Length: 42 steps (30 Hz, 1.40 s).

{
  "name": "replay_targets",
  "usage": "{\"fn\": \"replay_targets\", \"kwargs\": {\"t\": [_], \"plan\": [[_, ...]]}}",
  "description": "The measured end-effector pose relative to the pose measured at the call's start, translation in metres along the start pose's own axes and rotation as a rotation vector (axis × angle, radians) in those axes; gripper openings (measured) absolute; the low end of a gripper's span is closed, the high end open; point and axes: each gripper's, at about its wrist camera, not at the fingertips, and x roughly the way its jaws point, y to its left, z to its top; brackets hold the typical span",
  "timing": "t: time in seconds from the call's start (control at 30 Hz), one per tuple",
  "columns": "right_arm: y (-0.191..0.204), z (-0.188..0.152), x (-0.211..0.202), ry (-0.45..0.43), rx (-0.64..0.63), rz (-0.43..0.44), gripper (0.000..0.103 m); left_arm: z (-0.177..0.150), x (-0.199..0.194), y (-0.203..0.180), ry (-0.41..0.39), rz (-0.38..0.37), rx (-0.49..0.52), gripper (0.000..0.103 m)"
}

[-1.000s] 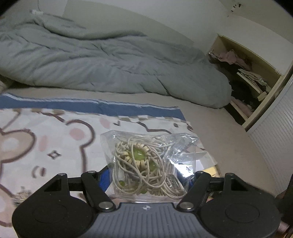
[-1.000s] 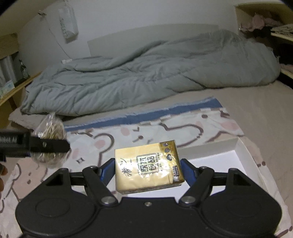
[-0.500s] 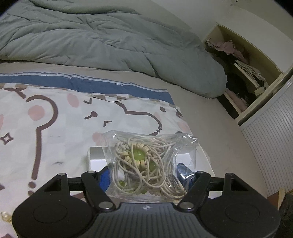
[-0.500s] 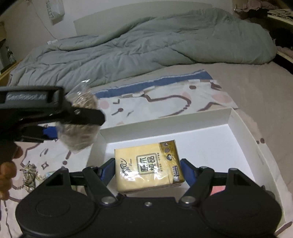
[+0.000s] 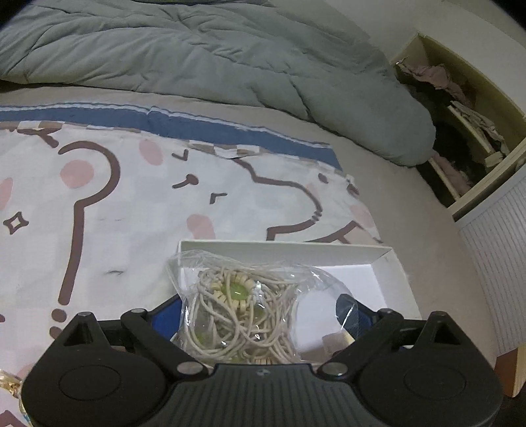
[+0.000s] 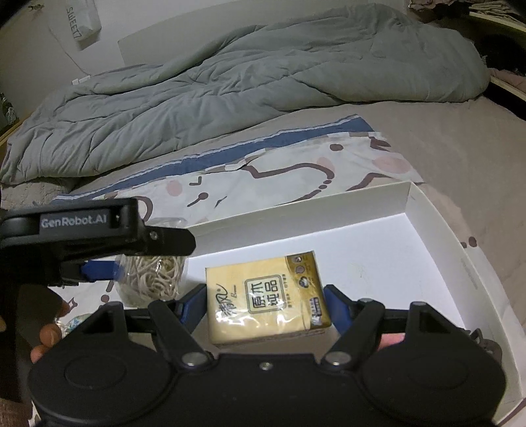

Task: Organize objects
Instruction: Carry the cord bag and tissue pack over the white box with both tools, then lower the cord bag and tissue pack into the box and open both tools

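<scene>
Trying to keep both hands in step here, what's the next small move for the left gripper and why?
Probably lift the left gripper clear: its jaws are opening, and the bag of cord between them sits over the white box corner.

This is a bedroom in a home. A big bed (image 6: 460, 138) fills most of the room, with a plain tan sheet on it. A puffy gray-green quilt (image 5: 203, 56) lies bunched up at the far side of the bed. A thin blanket (image 5: 125, 197) with a cartoon bear face, pink cheeks and a blue stripe is spread flat on the bed. Beside the bed stands an open closet (image 5: 460, 138) with shelves, and folded and crumpled clothes sit on them. A white bag (image 6: 83, 19) with letters hangs on the pale wall near the head of the bed. The light is dim, like a room lamp.
</scene>
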Motion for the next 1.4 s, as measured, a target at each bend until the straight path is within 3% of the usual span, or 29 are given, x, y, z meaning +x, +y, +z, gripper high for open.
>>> {"fn": "replay_targets", "kwargs": {"t": [0.13, 0.3, 0.47, 0.7, 0.83, 0.93, 1.13, 1.2, 1.4], "plan": [[-0.003, 0.0, -0.002, -0.001, 0.019, -0.01, 0.076, 0.009, -0.005, -0.007, -0.014, -0.078, -0.009, 0.099], [-0.005, 0.0, -0.004, -0.003, 0.028, -0.012, 0.076, 0.011, 0.0, -0.017, 0.029, 0.028, 0.057, 0.103], [-0.005, 0.001, -0.005, -0.008, 0.032, -0.008, 0.076, 0.012, -0.007, -0.012, 0.025, -0.006, 0.03, 0.103], [-0.009, 0.002, -0.005, 0.0, 0.054, -0.006, 0.077, 0.008, -0.011, -0.009, 0.022, 0.041, 0.07, 0.103], [-0.013, 0.0, -0.003, 0.04, 0.079, -0.042, 0.092, 0.002, -0.013, -0.007, 0.027, 0.055, 0.087, 0.103], [-0.016, -0.003, -0.004, 0.053, 0.071, -0.096, 0.093, -0.002, -0.016, -0.008, 0.026, 0.063, 0.106, 0.103], [-0.019, -0.006, -0.012, 0.043, 0.072, -0.098, 0.092, -0.007, -0.021, -0.011, 0.024, 0.067, 0.118, 0.103], [-0.018, -0.007, -0.015, 0.031, 0.067, -0.097, 0.089, -0.009, -0.023, -0.011, 0.02, 0.069, 0.12, 0.103], [-0.019, -0.004, -0.014, -0.013, 0.094, -0.041, 0.062, -0.013, -0.028, -0.013, 0.018, 0.06, 0.121, 0.103]]}}
